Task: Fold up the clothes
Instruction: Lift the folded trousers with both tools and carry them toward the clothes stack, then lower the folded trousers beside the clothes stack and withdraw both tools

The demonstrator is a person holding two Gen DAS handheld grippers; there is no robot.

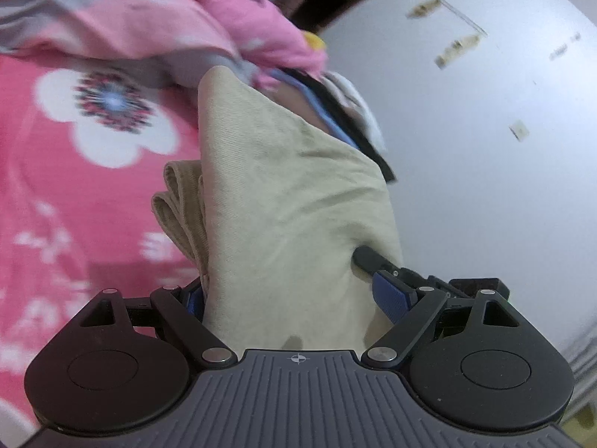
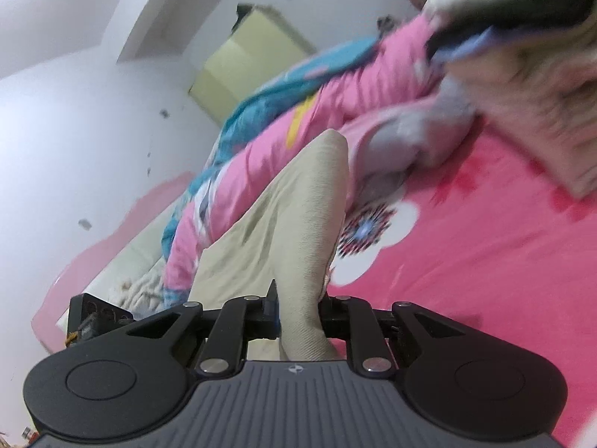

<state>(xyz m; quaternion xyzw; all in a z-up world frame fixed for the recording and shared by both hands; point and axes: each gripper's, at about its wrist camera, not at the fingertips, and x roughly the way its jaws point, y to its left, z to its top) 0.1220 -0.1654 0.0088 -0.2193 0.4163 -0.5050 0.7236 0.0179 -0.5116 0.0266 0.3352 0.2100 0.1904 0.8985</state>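
Both grippers had hold of one beige garment (image 1: 283,194), which hung between them above the pink flowered bedsheet (image 1: 74,186). The left gripper (image 1: 287,295) had its blue-padded jaws spread fairly wide with a thick bunch of cloth between them; whether they truly pinched it could not be told. The right gripper (image 2: 298,306) had its jaws drawn in tight on a narrower fold of the same cloth. Holding two points at once probably served to lift the garment clear and stretch an edge for a fold. A doubled hem (image 1: 179,209) showed on the left. Just beyond lay a heap of pink and blue bedding (image 2: 261,142) and other clothes (image 1: 112,37), crowding the far side. Open sheet to the right (image 2: 485,242) offered room to lay it flat.
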